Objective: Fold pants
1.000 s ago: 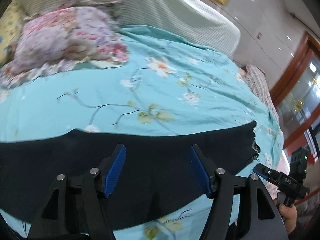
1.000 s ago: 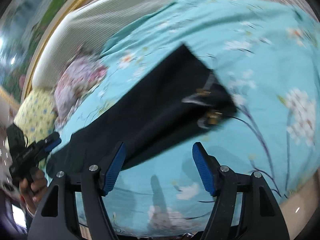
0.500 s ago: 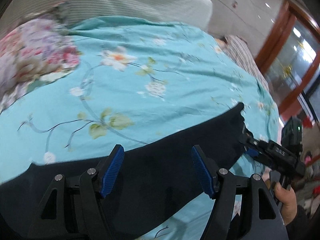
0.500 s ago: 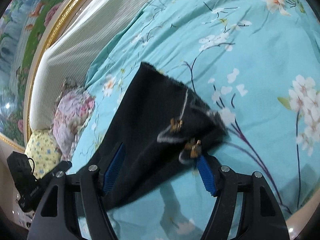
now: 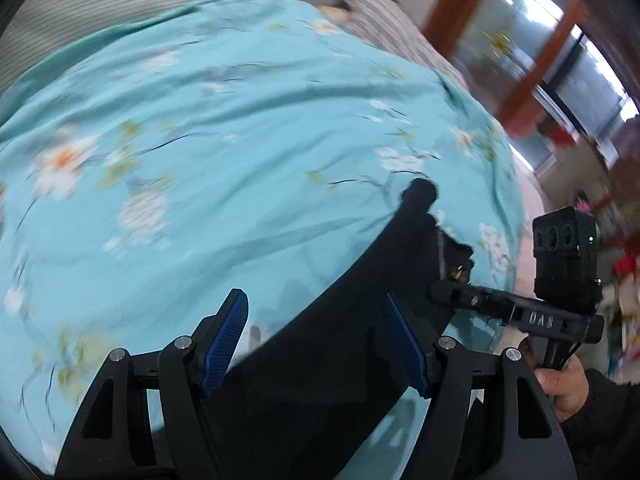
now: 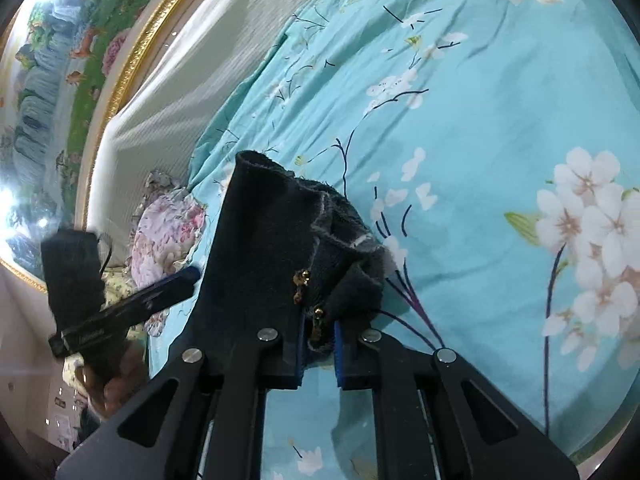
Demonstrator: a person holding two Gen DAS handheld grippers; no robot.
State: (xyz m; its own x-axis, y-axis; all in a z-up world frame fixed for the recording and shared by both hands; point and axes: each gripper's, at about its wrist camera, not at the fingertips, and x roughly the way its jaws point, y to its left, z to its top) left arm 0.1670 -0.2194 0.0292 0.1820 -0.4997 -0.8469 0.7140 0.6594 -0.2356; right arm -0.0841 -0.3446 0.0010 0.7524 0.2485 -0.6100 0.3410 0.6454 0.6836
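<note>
Black pants (image 5: 340,380) lie across a turquoise flowered bedspread (image 5: 240,120). My left gripper (image 5: 316,340) hovers open over the pants' upper edge, with dark cloth below its blue pads and nothing pinched. In the right wrist view the waistband end of the pants (image 6: 264,240) bunches up, gold buttons showing at the fly. My right gripper (image 6: 318,344) is closing tight on that waistband, and its pads press the fabric. The same right gripper (image 5: 440,292) shows from the left wrist view, held by a hand at the pants' corner.
A floral pillow (image 6: 164,232) and a pale striped headboard (image 6: 168,92) lie past the pants, under a gold-framed painting (image 6: 132,60). A striped cloth (image 5: 384,24) lies at the bed's far edge, with a wooden door frame (image 5: 532,60) beyond. The bed's edge is near the right gripper.
My right gripper dropped onto the waistband and shut on it, bunching the cloth. My left gripper swept along the pants toward the waistband end and rolled, staying open.
</note>
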